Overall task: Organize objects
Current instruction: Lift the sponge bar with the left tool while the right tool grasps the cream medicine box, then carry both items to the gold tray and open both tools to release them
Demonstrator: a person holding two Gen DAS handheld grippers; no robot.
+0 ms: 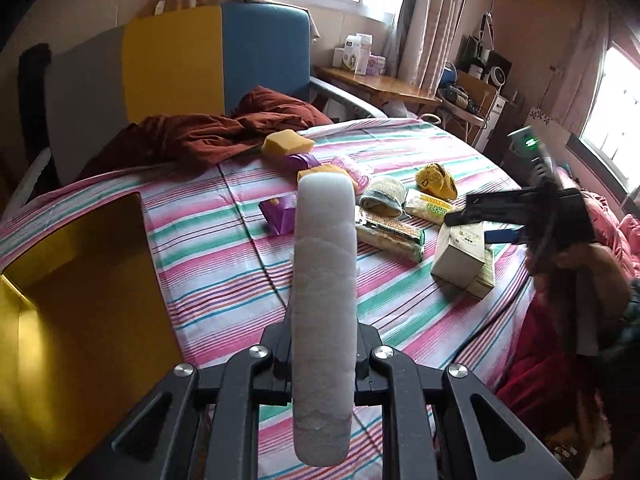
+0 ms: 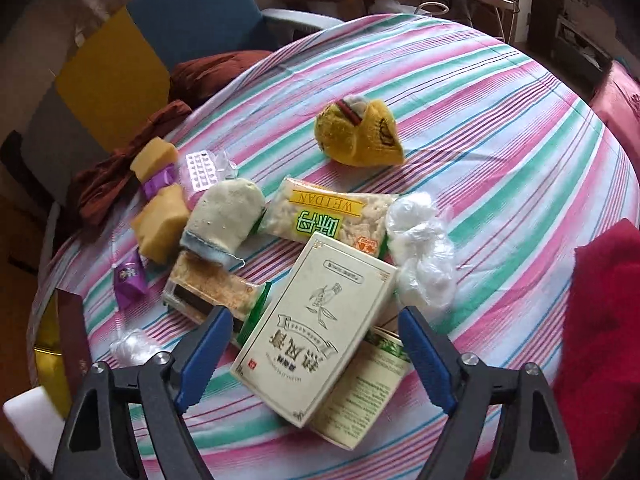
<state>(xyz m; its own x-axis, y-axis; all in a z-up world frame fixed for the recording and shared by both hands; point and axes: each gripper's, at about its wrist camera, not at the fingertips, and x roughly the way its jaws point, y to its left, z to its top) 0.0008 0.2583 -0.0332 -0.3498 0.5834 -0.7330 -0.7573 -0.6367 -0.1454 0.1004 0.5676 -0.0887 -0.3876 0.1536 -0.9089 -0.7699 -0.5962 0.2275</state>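
My left gripper (image 1: 323, 344) is shut on a long white foam pad (image 1: 324, 272), which stands upright above the striped bed sheet (image 1: 224, 264). My right gripper (image 2: 314, 314) points down over a cream printed box (image 2: 316, 328). Its blue pads (image 2: 204, 356) stand on either side of the box with gaps showing, so it is open. The left wrist view shows the same gripper (image 1: 470, 220) over that box (image 1: 460, 256). The cream box lies tilted on a second, flatter box (image 2: 364, 392).
An open gold container (image 1: 80, 300) sits at the bed's left edge. Scattered on the sheet are a yellow knit hat (image 2: 360, 136), a snack packet (image 2: 332, 216), a cream mitten (image 2: 224, 216), yellow sponges (image 2: 160, 208), a plastic wad (image 2: 420, 248) and a purple packet (image 2: 128, 280). Red cloth (image 2: 600, 340) lies right.
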